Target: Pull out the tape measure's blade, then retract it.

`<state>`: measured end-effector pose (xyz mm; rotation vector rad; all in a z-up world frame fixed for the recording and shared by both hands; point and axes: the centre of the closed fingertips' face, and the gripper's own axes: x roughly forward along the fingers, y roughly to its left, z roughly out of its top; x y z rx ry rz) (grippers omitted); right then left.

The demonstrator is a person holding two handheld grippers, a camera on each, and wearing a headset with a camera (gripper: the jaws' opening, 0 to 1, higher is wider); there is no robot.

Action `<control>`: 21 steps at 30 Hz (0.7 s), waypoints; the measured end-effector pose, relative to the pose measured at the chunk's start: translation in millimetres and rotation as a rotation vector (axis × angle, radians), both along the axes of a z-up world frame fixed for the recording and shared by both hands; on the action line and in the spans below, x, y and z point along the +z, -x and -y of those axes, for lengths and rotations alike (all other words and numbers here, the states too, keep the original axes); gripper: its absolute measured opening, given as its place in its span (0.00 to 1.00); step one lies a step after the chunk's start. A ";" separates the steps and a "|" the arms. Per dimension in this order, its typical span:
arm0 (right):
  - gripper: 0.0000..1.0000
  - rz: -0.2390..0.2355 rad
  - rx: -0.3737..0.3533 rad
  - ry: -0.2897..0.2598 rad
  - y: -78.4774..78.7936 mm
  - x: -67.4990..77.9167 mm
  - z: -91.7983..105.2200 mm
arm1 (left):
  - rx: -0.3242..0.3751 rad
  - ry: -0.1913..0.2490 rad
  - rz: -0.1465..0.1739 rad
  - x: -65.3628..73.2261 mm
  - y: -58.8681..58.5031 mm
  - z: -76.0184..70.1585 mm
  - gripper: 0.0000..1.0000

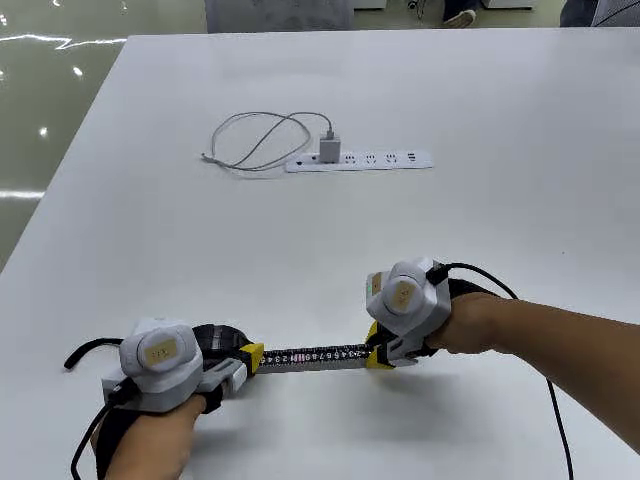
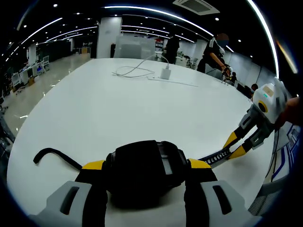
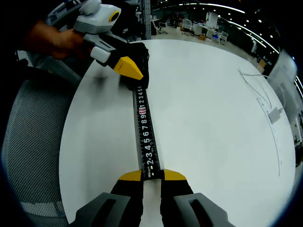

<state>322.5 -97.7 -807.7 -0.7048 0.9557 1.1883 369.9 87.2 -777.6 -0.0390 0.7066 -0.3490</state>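
Tape measure case (image 2: 144, 172) sits on the white table (image 1: 480, 120), clamped between the closed jaws of the left gripper (image 1: 237, 364). Its black wrist strap (image 1: 85, 350) trails off to that gripper's outer side. Its blade (image 3: 146, 132) runs straight from the case to the right gripper (image 3: 151, 176), whose jaws are pinched on the blade's tip. Well beyond both grippers lie a white power strip (image 1: 375, 160), a plugged-in charger (image 1: 329, 148) and a looped cable (image 1: 250, 140).
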 end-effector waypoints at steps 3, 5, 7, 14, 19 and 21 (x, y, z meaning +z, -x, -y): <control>0.09 0.001 -0.003 -0.001 0.1 0.1 -0.5 | 0.000 0.004 0.000 -0.1 -0.2 -0.2 0.62; 0.09 0.000 -0.007 -0.003 -0.2 0.1 -1.0 | 0.001 0.009 -0.002 0.0 0.0 -0.4 0.62; 0.09 0.002 -0.007 -0.005 -0.4 0.1 -1.5 | 0.002 0.015 -0.002 0.2 0.1 -0.7 0.62; 0.09 0.004 -0.015 -0.021 -1.1 0.2 -6.3 | -0.003 0.028 -0.004 0.3 0.3 -1.2 0.62; 0.09 0.007 -0.008 -0.020 -1.3 0.0 -9.5 | -0.006 0.030 -0.005 0.1 0.3 -1.1 0.62; 0.09 0.005 -0.011 -0.021 -1.2 0.0 -10.1 | -0.005 0.030 -0.006 0.0 0.2 -1.1 0.62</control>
